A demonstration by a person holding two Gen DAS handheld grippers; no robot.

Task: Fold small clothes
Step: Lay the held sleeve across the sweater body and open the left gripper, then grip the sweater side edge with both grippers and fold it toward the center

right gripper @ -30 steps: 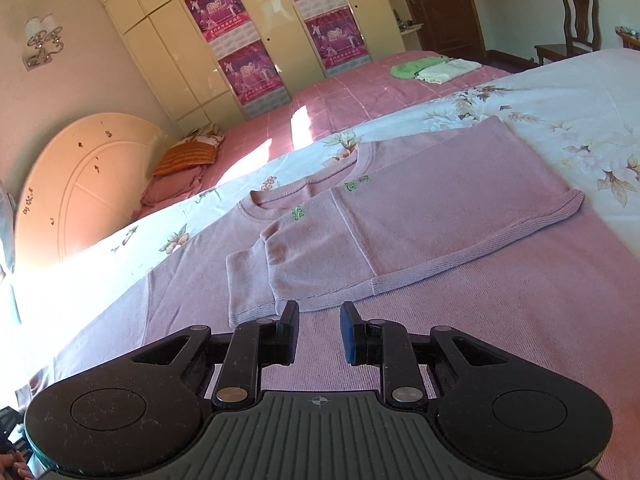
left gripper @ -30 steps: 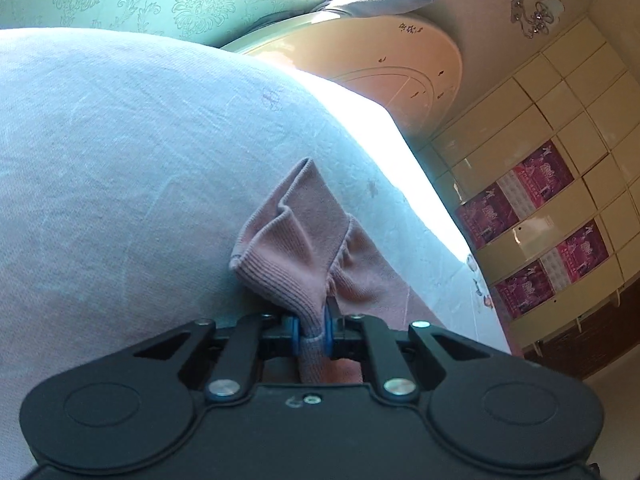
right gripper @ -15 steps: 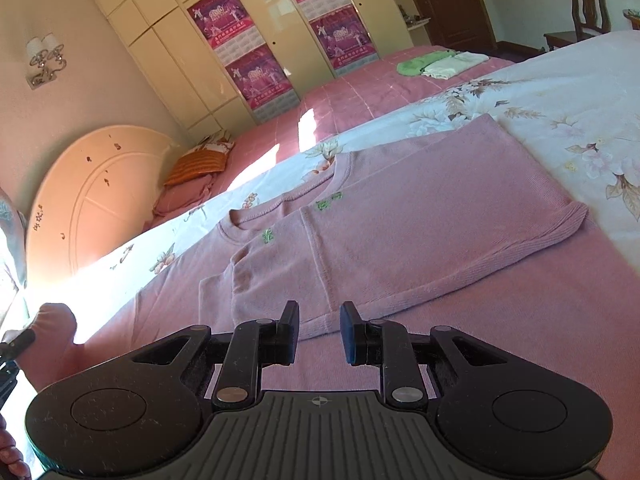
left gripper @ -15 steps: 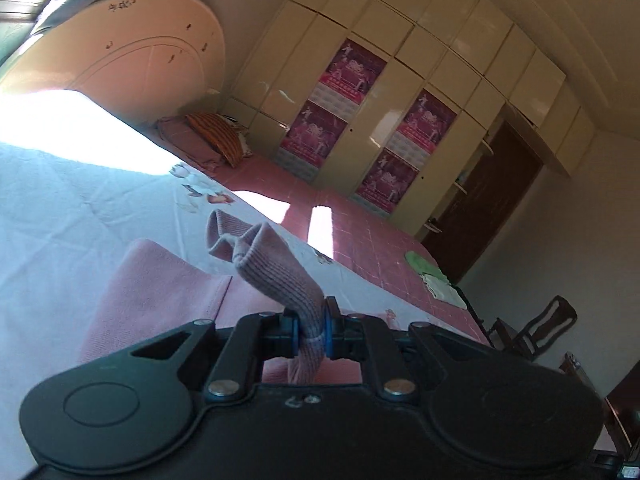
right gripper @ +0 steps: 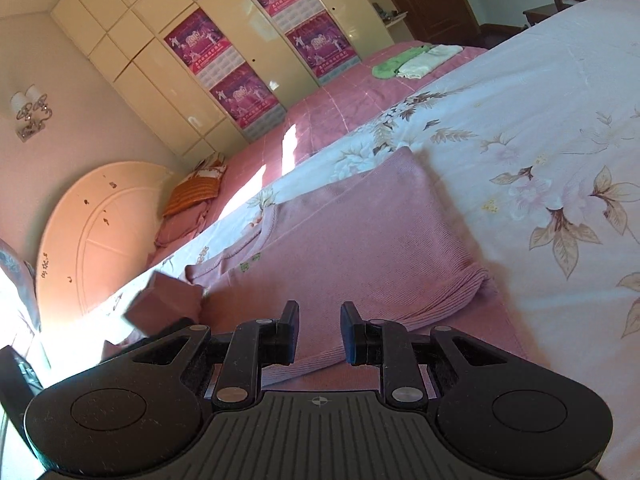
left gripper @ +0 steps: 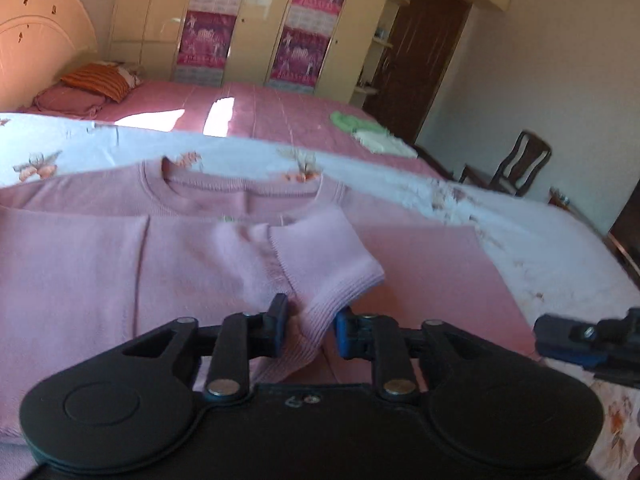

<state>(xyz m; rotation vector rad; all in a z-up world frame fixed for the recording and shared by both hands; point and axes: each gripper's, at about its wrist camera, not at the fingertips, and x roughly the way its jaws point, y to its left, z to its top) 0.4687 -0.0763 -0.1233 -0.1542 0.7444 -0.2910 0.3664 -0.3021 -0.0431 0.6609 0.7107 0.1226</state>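
the pink sweater [left gripper: 100, 264] lies flat on the bed's floral sheet [left gripper: 520, 216], filling the left and middle of the left wrist frame, its round neckline toward the top. one sleeve [left gripper: 320, 252] is folded across the chest, and its ribbed cuff sits in the gap of the left tool [left gripper: 307, 326] at lower centre. that tool's jaws have just been opening; they stand narrowly apart, the cuff between them and the pads no longer pressing it. in the right wrist frame the sweater [right gripper: 360, 240] runs from the centre down to the right tool [right gripper: 320, 332], whose jaws have also just been opening and stand narrowly apart over the ribbed hem, holding nothing. behind, a pink bed [right gripper: 320, 116] carries green and white cloths [right gripper: 412, 60], and a cream wardrobe [right gripper: 160, 64] with purple posters fills the upper frame.
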